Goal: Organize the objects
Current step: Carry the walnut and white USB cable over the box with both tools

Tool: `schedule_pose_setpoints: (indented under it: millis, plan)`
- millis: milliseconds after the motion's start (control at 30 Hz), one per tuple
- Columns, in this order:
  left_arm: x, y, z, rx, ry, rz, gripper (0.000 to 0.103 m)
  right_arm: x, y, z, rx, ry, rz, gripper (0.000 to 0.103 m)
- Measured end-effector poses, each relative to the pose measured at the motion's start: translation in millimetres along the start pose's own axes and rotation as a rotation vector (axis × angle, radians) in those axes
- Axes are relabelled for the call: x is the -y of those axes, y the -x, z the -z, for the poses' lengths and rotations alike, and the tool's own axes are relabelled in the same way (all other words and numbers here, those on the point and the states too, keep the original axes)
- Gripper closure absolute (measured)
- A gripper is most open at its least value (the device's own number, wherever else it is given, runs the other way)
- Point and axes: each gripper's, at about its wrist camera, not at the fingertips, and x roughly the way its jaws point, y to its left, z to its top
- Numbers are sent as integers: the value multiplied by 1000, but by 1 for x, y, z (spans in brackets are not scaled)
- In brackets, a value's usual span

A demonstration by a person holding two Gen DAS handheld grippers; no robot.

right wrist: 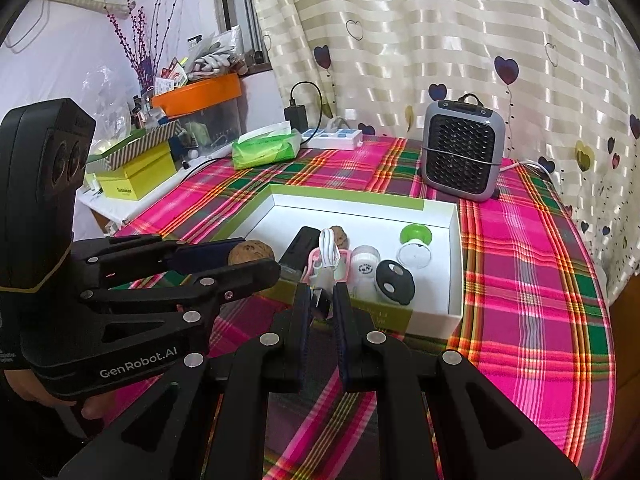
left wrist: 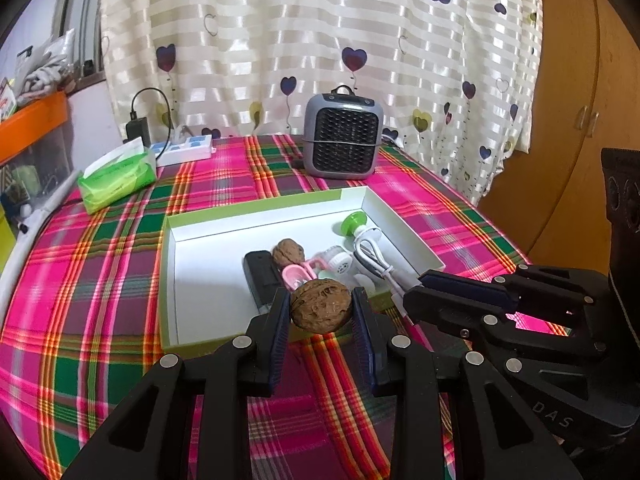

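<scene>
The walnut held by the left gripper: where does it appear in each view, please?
Left wrist view: the held walnut sits low in the centre, between the left gripper's fingers, at the box's near edge.
Right wrist view: it shows at centre left, partly hidden behind that gripper's fingers.
Shared landmark: the grey fan heater behind the white box.

Daylight's glowing through the curtain [left wrist: 320,40] and glaring off its shiny stripes, while fisheye's bending edges and corners are going dark.
</scene>
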Motion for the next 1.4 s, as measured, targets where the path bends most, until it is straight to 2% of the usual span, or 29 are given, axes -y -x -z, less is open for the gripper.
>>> schedule_pose_setpoints:
  millis: [500, 833, 1400]
  plan:
    - [-12, -17, -11, -13, 17, -17, 75, 10, -16, -9, -6, -8, 6, 91]
    - [-29, -31, -15, -14, 46, -76, 75, 17, -31, -19, -16, -4, 10, 91]
    - [-46, -48, -11, -31, 73, -121, 75, 28, -58, -16, -66, -26, 4, 91]
